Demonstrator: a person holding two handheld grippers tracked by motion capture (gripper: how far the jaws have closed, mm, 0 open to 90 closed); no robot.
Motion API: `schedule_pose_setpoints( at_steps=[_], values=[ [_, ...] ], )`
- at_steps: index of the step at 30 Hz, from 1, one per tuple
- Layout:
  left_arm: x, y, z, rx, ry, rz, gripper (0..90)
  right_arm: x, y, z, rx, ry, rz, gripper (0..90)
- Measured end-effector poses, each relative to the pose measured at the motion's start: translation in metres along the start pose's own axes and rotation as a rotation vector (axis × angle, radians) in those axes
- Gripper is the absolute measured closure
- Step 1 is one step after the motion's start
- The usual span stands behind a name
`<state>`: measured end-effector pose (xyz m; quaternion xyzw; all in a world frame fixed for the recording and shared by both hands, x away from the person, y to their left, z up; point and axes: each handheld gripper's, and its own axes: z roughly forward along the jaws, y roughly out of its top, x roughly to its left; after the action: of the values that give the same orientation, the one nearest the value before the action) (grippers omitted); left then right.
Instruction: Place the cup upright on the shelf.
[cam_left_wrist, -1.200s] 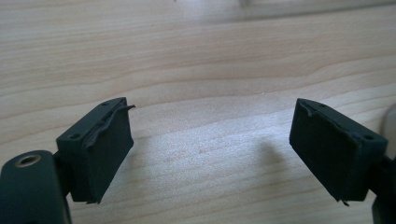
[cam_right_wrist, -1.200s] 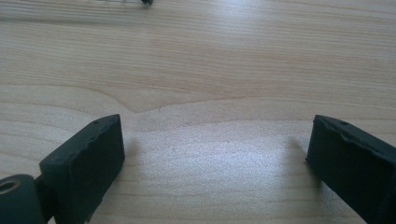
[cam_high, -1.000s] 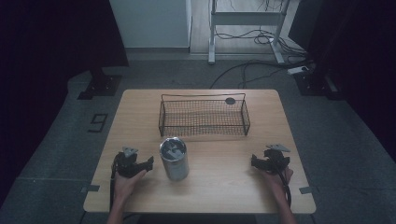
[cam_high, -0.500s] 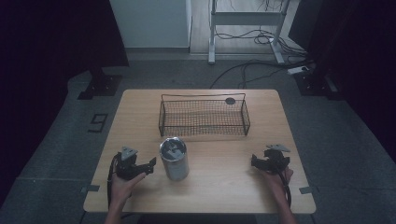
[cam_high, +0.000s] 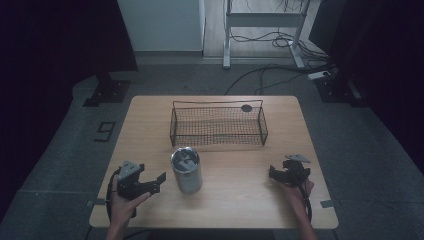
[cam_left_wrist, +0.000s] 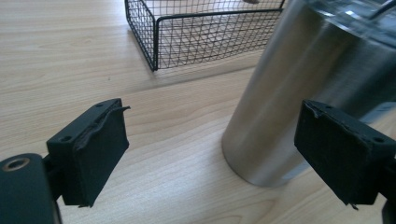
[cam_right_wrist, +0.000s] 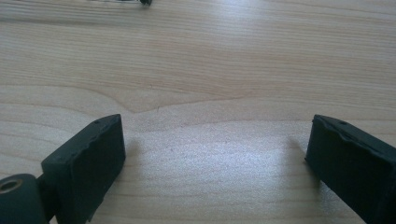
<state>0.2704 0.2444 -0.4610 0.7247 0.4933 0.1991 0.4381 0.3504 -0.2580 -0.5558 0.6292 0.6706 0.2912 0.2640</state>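
Your left gripper (cam_high: 156, 181) has turned its wide-spread, empty jaws toward the steel tumbler (cam_high: 186, 170) over the last second, closing in from the near left corner of the wooden table (cam_high: 240, 210). In the left gripper view the tumbler (cam_left_wrist: 303, 93) sits just ahead, off to the right of the gap and not yet between the pads, so this looks like the lead-in to a grasp; you would need to swing a little further to centre it. Your right gripper (cam_high: 274, 173) has not moved: it rests low at the near right, jaws wide apart, with nothing between them but bare wood. Beyond the tumbler stands the black wire basket (cam_high: 218, 124), apparently empty, with a small dark disc (cam_high: 246, 107) behind its far right corner. No brand, label or writing can be read anywhere.
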Motion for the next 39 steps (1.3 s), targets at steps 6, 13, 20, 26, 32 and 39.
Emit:
schedule_pose_setpoints(
  at_steps=[6,13,20,26,32,39],
  values=[
    [-0.005,-0.001,-0.009,-0.006,-0.014,0.017,9.4,0.000,0.000,0.000,-0.001,-0.001,0.000,4.6],
    [-0.015,0.002,-0.019,-0.026,-0.052,0.057,8.0,0.000,0.000,0.000,-0.001,-0.001,0.001,4.7],
    [-0.021,0.004,-0.026,-0.041,-0.117,0.078,5.8,0.000,0.000,0.000,-0.001,-0.001,0.001,4.7],
    [-0.025,0.005,-0.026,-0.039,-0.144,0.097,4.4,0.000,0.000,0.000,-0.001,-0.001,0.001,4.7],
    [-0.030,0.005,-0.024,-0.028,-0.164,0.118,3.7,0.000,0.000,0.000,-0.001,-0.001,0.001,4.7],
    [-0.038,0.005,-0.022,-0.015,-0.188,0.152,2.7,0.000,0.000,0.000,-0.001,-0.001,0.001,4.8]
  ],
)
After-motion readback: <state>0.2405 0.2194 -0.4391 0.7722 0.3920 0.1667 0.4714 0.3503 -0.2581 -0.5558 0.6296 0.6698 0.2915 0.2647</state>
